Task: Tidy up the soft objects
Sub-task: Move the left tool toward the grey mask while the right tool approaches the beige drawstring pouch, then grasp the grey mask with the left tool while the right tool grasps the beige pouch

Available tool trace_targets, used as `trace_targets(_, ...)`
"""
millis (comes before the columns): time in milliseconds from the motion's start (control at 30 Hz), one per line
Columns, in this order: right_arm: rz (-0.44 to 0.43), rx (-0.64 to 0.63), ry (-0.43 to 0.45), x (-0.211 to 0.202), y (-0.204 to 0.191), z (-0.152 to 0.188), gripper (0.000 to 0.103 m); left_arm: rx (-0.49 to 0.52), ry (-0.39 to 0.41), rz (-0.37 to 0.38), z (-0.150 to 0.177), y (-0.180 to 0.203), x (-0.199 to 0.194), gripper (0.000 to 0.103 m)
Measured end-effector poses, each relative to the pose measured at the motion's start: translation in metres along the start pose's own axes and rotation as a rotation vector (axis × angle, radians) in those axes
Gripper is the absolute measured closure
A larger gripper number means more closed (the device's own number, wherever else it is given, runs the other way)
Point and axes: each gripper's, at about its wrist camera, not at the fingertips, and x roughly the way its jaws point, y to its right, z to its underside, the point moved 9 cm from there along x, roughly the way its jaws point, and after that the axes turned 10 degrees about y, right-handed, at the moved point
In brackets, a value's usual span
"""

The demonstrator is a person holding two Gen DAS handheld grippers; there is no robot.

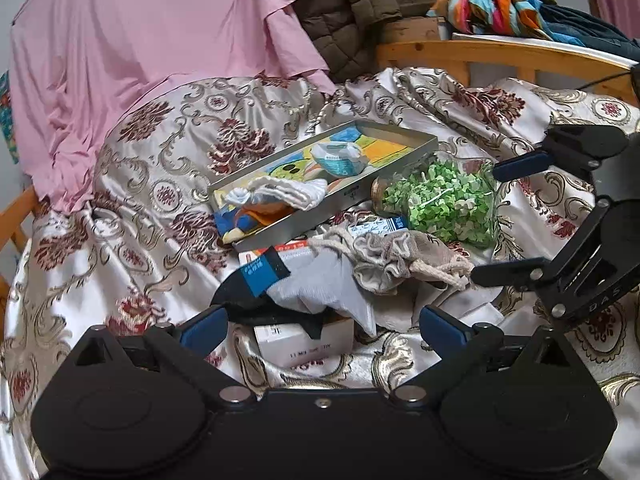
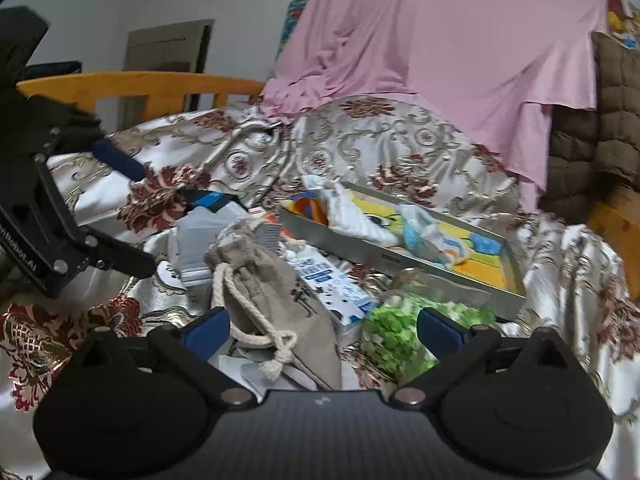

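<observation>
A grey sock [image 1: 320,284] with a black and blue cuff lies on the patterned satin bedspread, just ahead of my open left gripper [image 1: 324,326]. A beige drawstring pouch [image 1: 392,260] lies to its right. In the right wrist view, the pouch [image 2: 272,280] sits between the spread fingers of my open right gripper [image 2: 324,332], untouched. A metal tin tray [image 1: 320,216] behind holds a white sock [image 1: 280,196] and a blue-white packet [image 1: 340,158]. The right gripper [image 1: 508,220] also shows at the right edge, and the left gripper [image 2: 128,210] at the left edge.
A jar of green paper stars [image 1: 444,204] lies beside the tray. A white box [image 1: 304,342] sits under the sock, and a blue-white carton [image 2: 332,280] sits by the pouch. A pink cloth [image 1: 140,60], a brown quilted jacket [image 1: 360,12] and a wooden bed rail [image 1: 500,56] stand behind.
</observation>
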Motion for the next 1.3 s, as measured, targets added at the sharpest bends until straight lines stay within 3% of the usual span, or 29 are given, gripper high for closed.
trace_targets(267, -0.113, -0.113, -0.05, 0.029, -0.013, -0.005, 0.009, 0.218, -0.018, 0.086, -0.005, 0.007, 0.014, 0.012)
trace_targets(500, -0.18, -0.165, -0.081, 0.052, -0.021, -0.007, 0.019, 0.312, -0.028, 0.13, -0.004, 0.009, 0.027, 0.026)
trace_targets(633, -0.216, -0.141, -0.104, 0.064, -0.019, -0.007, 0.027, 0.317, -0.044, 0.15, -0.002, 0.01, 0.037, 0.034)
trace_targets(767, -0.251, -0.116, -0.134, 0.067, -0.019, -0.004, 0.048, 0.299, -0.055, 0.157, -0.001, 0.01, 0.044, 0.043)
trace_targets(833, -0.252, -0.088, -0.133, 0.066, -0.017, -0.002, 0.053, 0.29, -0.056, 0.163, -0.002, 0.011, 0.046, 0.045)
trace_targets(1000, -0.239, 0.024, -0.12, 0.059, -0.004, -0.004, 0.07, 0.268, -0.08, 0.165, -0.001, 0.014, 0.05, 0.066)
trace_targets(1167, -0.202, 0.135, -0.095, 0.047, 0.02, -0.009, 0.075, 0.244, -0.118, 0.149, 0.002, 0.017, 0.051, 0.081)
trace_targets(1300, -0.183, 0.196, -0.073, 0.034, 0.037, -0.015, 0.075, 0.178, -0.116, 0.152, -0.005, 0.018, 0.042, 0.086)
